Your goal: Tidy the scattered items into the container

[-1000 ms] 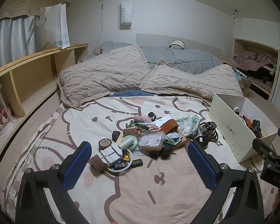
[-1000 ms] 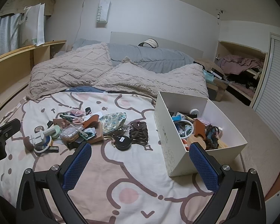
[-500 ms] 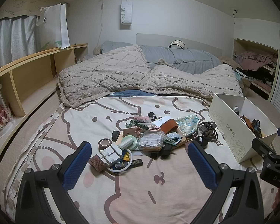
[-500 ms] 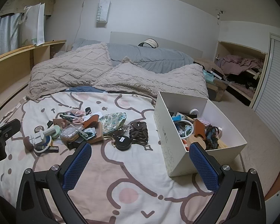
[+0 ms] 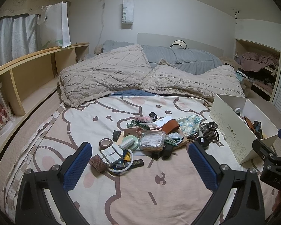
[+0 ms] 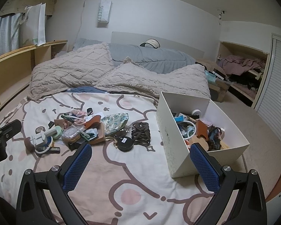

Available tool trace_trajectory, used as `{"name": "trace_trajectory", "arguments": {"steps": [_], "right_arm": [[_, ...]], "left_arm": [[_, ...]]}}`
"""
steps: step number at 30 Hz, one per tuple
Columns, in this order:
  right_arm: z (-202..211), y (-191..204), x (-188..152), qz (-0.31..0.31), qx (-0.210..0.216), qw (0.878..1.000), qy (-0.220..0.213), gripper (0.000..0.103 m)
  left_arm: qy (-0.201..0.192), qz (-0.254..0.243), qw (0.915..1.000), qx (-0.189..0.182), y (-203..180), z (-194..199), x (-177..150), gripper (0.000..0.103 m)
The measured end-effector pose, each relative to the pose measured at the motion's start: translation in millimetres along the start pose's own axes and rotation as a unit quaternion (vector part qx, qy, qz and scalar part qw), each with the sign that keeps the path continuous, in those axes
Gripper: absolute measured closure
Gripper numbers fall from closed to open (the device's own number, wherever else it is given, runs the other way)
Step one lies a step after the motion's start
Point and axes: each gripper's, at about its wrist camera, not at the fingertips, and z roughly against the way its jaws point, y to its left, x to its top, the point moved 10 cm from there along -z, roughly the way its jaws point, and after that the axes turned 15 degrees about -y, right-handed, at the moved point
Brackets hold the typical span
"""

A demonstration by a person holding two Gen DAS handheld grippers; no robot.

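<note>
Left wrist view shows the left gripper held wide open and empty above the cartoon-printed bedspread, facing a heap of small scattered items in the middle of the bed. The right gripper is likewise spread open with nothing between its blue pads, and the white cardboard box sits just beyond its right finger, already partly filled.

Most of the heap looks light and easy to knock aside. The brown roll of tape at the near left edge is probably stiff and should take a pinch across its rim. The clear plastic case looks smooth and rigid, so it may slip unless taken across its short sides. The dark brown bundle of hair ties is likely soft and springy; a pinch through the middle should carry it whole. The round black compact lies flat, apart from the heap, and offers only its edge.

The heap's long axis runs left to right across the bed, towards the box. The box's long axis runs away from the cameras, open side up.
</note>
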Motion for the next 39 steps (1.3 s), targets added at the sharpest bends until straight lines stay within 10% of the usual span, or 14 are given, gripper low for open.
{"name": "trace_trajectory", "arguments": {"steps": [39], "right_arm": [[-84.7,38.3,44.2,0.000,0.087,0.996,0.000,0.000]], "left_arm": [[0.017,0.034,0.9985,0.039,53.2,-85.6,33.9,0.000]]}}
